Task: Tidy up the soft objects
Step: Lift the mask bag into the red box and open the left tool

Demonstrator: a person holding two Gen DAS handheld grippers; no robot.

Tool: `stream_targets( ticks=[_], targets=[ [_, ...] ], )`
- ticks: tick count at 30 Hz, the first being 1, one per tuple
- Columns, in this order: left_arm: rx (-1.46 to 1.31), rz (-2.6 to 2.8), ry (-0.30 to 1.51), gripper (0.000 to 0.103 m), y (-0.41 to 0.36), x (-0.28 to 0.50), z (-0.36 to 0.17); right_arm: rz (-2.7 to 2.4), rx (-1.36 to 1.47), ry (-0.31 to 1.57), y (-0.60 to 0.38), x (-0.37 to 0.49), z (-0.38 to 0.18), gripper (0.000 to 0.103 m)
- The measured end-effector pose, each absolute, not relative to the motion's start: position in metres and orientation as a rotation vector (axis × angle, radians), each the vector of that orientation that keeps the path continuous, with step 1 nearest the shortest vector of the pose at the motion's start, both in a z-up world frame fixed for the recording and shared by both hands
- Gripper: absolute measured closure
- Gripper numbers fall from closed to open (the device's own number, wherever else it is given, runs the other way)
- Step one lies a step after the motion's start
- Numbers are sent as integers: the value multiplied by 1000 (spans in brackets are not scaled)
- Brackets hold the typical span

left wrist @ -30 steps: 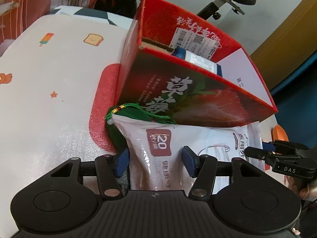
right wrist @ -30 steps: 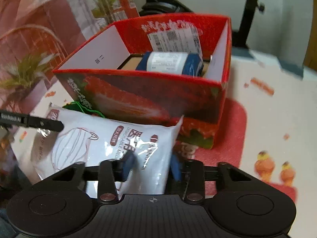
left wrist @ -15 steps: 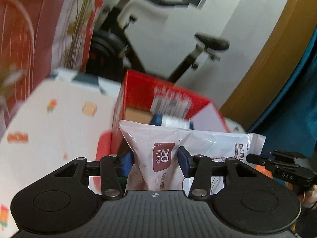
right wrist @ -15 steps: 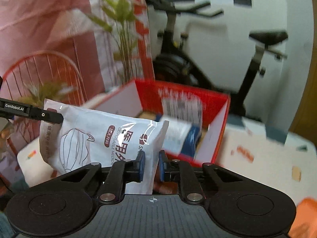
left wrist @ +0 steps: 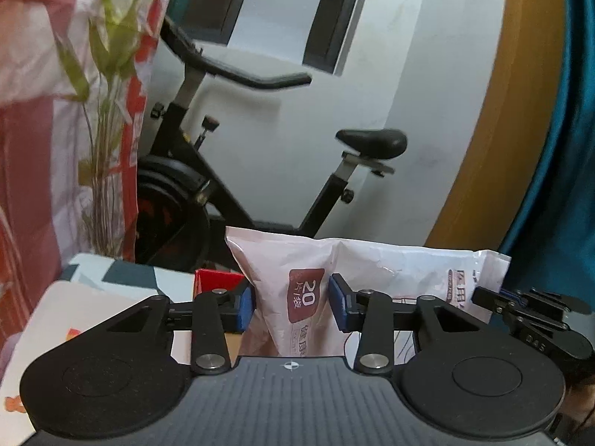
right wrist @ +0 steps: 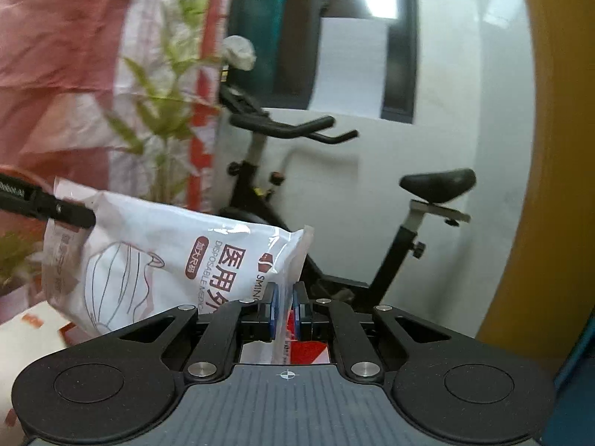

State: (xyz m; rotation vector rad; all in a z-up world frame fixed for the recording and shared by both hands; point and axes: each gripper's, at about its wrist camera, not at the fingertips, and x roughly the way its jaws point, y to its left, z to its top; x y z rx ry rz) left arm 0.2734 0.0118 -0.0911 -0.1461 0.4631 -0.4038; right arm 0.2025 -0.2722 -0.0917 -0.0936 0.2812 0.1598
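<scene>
A soft white plastic pack of disposable face masks [left wrist: 372,282], printed with a dark red "20" label and a line drawing of a mask, hangs in the air low in the centre of both wrist views, held at its two ends. Its long axis runs roughly level from side to side; in the right wrist view it slopes slightly, the far end at the left of the frame sitting higher than the near end. The left gripper [left wrist: 291,301] has its blue-padded fingers [left wrist: 245,303] closed partway against the bulging end of the pack, the jaws kept well apart by the pack's thickness. The right gripper [right wrist: 284,310] pinches the flat sealed edge at the other end [right wrist: 293,260], its blue pads [right wrist: 271,310] nearly together with only the thin film between them. Below the pack, a red cardboard box [left wrist: 219,280] shows only as a corner beside the left gripper's fingers in the left wrist view; its contents cannot be made out. It stands on a white table cover with small cartoon prints [left wrist: 93,308] at the lower left. Behind, a black exercise bike [left wrist: 260,171] with a black saddle stands against a white wall, with a green leafy plant [left wrist: 104,74] at the upper left and an ochre panel [left wrist: 513,130] at the right.
</scene>
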Motion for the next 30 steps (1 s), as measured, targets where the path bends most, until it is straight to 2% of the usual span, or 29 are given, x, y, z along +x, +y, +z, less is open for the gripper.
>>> stream_targets(
  ticks=[8,11,21,23,24,28,30],
  targets=[
    [-102,-391,587,61,3,299,-138,147,-86,405,-280,221,-151,95],
    [-85,-396,636,64,10,299,-147,151,-86,439,-275,220,-163,95],
    [-8,-351,773,73,8,319,-168,193,-127,600,-256,238,-182,95],
    [19,-359,805,74,3,320,-171,236,-168,655,-246,244,-182,96],
    [31,-379,814,75,0,320,-172,298,-178,714,-239,249,-184,103],
    [76,-365,824,75,-9,322,-174,325,-318,753,-202,254,-183,103],
    [47,-352,841,75,-6,327,-176,335,-273,772,-194,261,-179,103]
  ],
)
